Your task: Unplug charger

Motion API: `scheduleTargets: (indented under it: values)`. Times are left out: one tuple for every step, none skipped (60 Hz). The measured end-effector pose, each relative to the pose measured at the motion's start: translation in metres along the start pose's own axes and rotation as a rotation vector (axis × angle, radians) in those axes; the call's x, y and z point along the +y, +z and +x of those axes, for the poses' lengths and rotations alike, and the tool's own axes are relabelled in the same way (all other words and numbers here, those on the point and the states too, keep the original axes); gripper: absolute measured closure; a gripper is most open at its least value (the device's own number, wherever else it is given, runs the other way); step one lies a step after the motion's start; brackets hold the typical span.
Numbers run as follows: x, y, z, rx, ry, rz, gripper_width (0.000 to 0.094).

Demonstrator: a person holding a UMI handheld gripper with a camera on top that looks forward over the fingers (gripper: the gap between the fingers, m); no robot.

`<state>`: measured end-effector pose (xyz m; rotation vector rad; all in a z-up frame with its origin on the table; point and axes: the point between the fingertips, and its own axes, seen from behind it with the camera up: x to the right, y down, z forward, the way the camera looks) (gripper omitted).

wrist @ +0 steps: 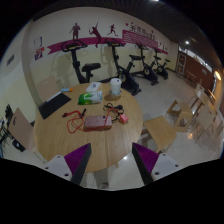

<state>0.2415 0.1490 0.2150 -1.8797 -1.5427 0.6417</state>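
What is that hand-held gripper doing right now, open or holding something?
Hand-held gripper: open, holding nothing; its purple-padded fingers hang above the near edge of the round wooden table.

two dark fingers with flat magenta pads on their inner faces.

Smooth pale wooden round table, light wooden chairs, glossy floor

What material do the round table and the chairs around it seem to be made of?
The round table looks like light wood or wood laminate with a smooth, pale tan top. The chairs look like similar light wood. The open claw hovers short of the table's near edge.
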Motion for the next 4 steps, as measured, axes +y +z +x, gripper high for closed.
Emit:
scheduleTargets:
  values:
    - [-0.0027, 0.003, -0.0016, 0.001, -0.001, 0.006, 0.0083]
    - [-0.0039, 0.0032, -0.002, -0.001, -0.001, 0.008, 0.0079]
    - [-0.0047, 0.0033, -0.0023, -0.003, 0.0, 0.009, 0.0079]
    - [-0.0054, 0.0035, -0.0024, -0.006, 0.001, 0.01, 0.0082]
